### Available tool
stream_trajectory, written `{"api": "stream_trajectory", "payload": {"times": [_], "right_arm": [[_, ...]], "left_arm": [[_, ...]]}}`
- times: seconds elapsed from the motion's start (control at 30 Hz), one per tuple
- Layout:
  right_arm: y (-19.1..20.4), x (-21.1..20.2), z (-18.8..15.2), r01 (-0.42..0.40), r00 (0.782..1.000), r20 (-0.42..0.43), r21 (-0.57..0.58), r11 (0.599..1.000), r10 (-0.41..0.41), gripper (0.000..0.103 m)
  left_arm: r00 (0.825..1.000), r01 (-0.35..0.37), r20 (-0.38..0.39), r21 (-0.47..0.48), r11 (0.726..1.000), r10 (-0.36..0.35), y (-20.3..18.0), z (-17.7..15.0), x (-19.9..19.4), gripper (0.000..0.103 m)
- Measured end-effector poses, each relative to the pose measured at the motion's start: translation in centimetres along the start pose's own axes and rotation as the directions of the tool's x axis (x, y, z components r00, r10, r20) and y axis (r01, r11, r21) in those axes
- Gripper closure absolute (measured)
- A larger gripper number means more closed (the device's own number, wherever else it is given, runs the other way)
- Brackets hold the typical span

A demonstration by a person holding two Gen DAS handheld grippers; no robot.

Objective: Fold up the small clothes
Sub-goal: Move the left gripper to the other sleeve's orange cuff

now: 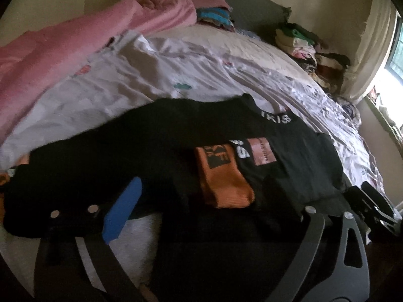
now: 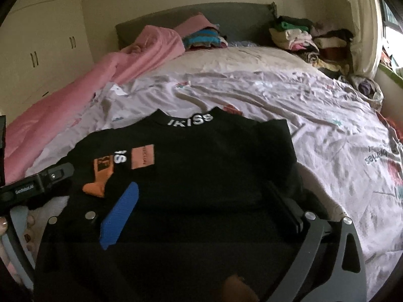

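Note:
A black sweater (image 1: pixel 156 156) with a white-lettered collar (image 1: pixel 275 115) lies flat on the patterned bedsheet (image 1: pixel 131 88). One sleeve is folded across its chest, with the orange cuff (image 1: pixel 221 176) beside a pinkish patch (image 1: pixel 262 154). My left gripper (image 1: pixel 201 201) hovers open over the sweater's lower part, and its blue pad (image 1: pixel 123 214) is clear of the cloth. The right gripper (image 2: pixel 201 209) is open too, wide over the sweater (image 2: pixel 201 166) below the collar (image 2: pixel 191 120), and holds nothing. The left gripper's body (image 2: pixel 37 183) shows at the right view's left edge.
A pink quilt (image 2: pixel 83 83) is bunched along the bed's left side. Folded clothes (image 2: pixel 204 39) sit by the grey headboard (image 2: pixel 239 17), with a bigger pile (image 2: pixel 309 40) at the far right corner. A wardrobe (image 2: pixel 42 40) stands left, a window (image 1: pixel 395 52) right.

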State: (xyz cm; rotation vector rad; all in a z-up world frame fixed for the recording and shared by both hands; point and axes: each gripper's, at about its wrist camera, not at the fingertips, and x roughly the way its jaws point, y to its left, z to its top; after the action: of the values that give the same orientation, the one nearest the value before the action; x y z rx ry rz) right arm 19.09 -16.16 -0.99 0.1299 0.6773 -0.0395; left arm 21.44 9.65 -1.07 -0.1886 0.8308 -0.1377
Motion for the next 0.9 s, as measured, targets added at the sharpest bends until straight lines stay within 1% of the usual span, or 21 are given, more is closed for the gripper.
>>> {"api": "stream_trajectory", "payload": {"times": [0.07,0.33,0.7,0.9], "right_arm": [[0.5,-0.3,0.0,-0.007,1.000,0.004,-0.007,1.000,0.007,0.005],[3.3,-1.4,0.2,-0.036,0.999,0.020,-0.059,0.998,0.037,0.005],[7.7,-2.2,0.8,-0.079,0.996,0.036,-0.138,0.987,0.085,0.005],[10.3,-1.8,1.2,-0.076,0.996,0.031,-0.191,0.979,0.083,0.005]], "left_arm": [[1.000,-0.013,0.005,-0.011,1.000,0.013,0.5,-0.1,-0.8,0.010],[0.998,-0.050,0.029,-0.032,0.998,0.051,2.2,-0.7,-3.2,0.010],[0.992,-0.105,0.054,-0.093,0.990,0.110,5.6,-1.2,-5.7,0.010],[0.988,-0.132,0.065,-0.133,0.982,0.141,7.9,-1.6,-7.0,0.010]]}}
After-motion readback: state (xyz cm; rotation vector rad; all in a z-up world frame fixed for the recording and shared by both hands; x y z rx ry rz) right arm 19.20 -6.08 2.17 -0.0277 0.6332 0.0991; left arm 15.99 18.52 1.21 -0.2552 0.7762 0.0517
